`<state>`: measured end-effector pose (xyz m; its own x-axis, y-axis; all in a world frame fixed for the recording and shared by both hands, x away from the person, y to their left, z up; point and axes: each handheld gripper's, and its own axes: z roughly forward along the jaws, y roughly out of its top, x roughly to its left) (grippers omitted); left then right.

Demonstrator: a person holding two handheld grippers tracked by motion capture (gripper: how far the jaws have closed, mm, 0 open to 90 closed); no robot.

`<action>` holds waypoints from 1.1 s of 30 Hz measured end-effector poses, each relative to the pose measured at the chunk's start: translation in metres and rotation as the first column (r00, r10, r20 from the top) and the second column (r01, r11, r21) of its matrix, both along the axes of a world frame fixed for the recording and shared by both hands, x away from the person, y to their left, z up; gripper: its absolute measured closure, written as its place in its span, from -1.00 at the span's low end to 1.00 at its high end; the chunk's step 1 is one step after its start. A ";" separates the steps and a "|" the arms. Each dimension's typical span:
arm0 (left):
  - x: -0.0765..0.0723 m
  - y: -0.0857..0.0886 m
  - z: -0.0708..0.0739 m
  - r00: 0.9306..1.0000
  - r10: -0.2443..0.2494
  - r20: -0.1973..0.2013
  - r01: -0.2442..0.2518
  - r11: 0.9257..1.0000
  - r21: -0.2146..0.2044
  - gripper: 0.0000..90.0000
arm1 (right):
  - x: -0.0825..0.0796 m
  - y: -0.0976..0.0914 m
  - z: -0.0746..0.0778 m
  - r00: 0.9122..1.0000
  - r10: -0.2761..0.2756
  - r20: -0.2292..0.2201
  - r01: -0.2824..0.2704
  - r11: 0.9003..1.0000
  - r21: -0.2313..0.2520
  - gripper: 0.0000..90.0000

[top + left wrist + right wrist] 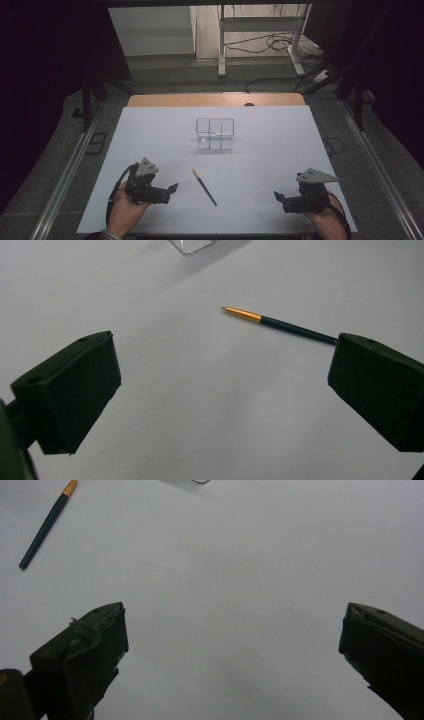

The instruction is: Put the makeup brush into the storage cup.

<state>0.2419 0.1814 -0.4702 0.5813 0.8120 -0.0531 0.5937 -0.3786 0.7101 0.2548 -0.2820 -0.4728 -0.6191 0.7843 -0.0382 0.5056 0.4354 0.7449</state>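
Between both wide, empty claws, left claw (pixel 171 190) and right claw (pixel 278 196), pencil (pixel 204 187) lies on white surface (pixel 265 150).

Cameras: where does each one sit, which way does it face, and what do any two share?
High view: above the person's side, looking forward and down on the table; both hands, left gripper, right gripper.
Left gripper view: rides the left gripper, jaws apart, facing the pencil.
Right gripper view: rides the right gripper, jaws apart, over bare table.
Shared: all three show the pencil; the clear organizer shows from above.
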 end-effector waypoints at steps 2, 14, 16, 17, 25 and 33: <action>0.001 -0.002 0.001 1.000 -0.004 -0.007 0.003 1.000 -0.013 -0.98 | 0.000 0.000 0.000 1.000 0.000 0.000 0.000 1.000 0.000 -1.00; 0.012 -0.019 0.003 0.999 -0.021 -0.040 0.021 1.000 -0.014 -0.98 | 0.000 0.000 0.000 1.000 -0.001 -0.003 0.001 1.000 -0.002 -1.00; 0.014 -0.022 0.003 0.999 -0.026 -0.044 0.026 1.000 -0.012 -0.98 | 0.000 0.000 0.000 1.000 -0.001 -0.003 0.001 1.000 -0.002 -1.00; 0.015 -0.024 0.003 0.998 -0.029 -0.047 0.029 1.000 -0.010 -0.97 | 0.000 0.000 0.000 1.000 -0.001 -0.003 0.001 1.000 -0.002 -1.00; 0.023 -0.040 0.002 0.997 -0.043 -0.066 0.043 0.999 -0.002 -0.97 | 0.000 0.000 -0.001 1.000 0.000 -0.007 0.000 1.000 -0.004 -1.00; 0.031 -0.056 -0.002 0.994 -0.047 -0.094 0.048 0.999 0.012 -0.95 | 0.000 0.001 -0.001 1.000 0.004 -0.009 -0.004 1.000 -0.005 -1.00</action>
<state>0.2729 0.1257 -0.4727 0.6122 0.7846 -0.0976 0.6386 -0.4178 0.6463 0.2549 -0.2812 -0.4737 -0.6227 0.7816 -0.0370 0.5101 0.4414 0.7383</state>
